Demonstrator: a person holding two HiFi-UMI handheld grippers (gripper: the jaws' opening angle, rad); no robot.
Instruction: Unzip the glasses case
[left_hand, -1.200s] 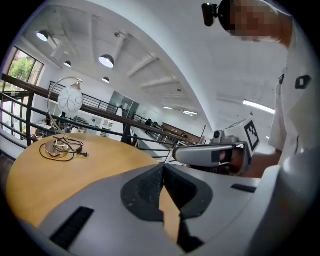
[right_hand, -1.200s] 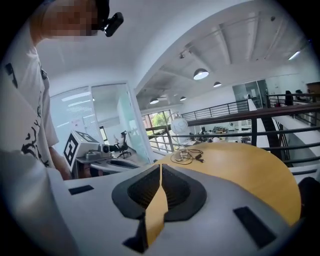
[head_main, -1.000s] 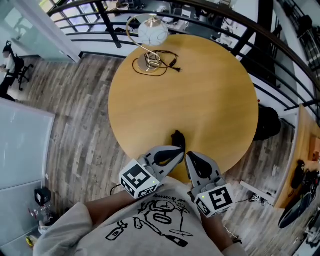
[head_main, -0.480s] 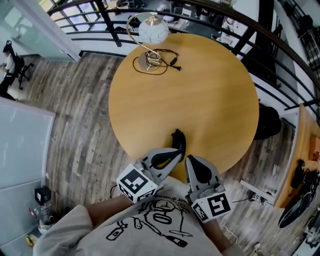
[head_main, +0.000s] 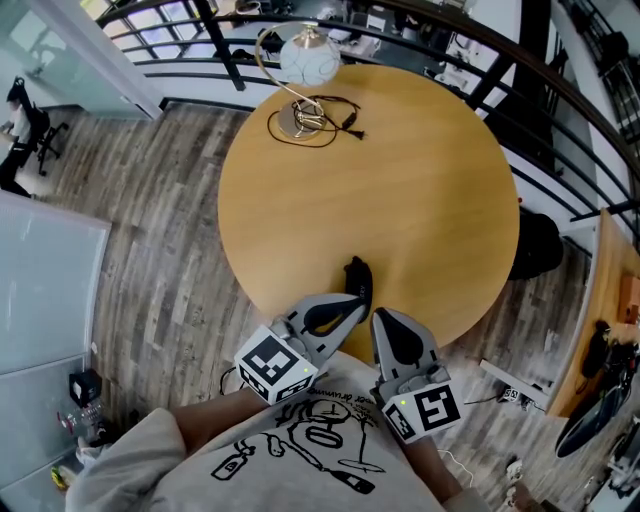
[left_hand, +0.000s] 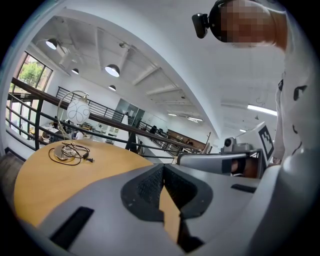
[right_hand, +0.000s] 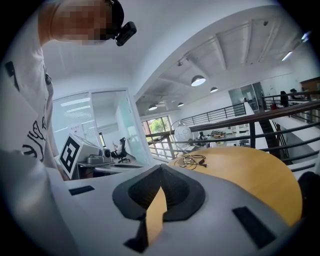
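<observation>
Closest to the camera, the person's white printed shirt (head_main: 310, 445) fills the bottom of the head view, with the 2 grippers held just in front of it at the near edge of the round wooden bench (head_main: 420, 190). The left gripper (head_main: 352, 303) points up and to the right, and its own view shows the jaws together at the tips with nothing between them, only a wedge of bench top behind the pads. The right gripper (head_main: 381, 322) sits just beside it, angled up and to the left, and its jaws are likewise closed on nothing. Just beyond the left gripper's tip lies the glasses case (head_main: 356, 276), a small dark shape on the bench close to the near edge; whether the tip touches it cannot be told. Across the bench, at the far edge, stands a lamp (head_main: 307, 62) with a white globe shade, a dark cord (head_main: 338, 117) looped around its base. A dark railing (head_main: 440, 35) curves behind the bench
</observation>
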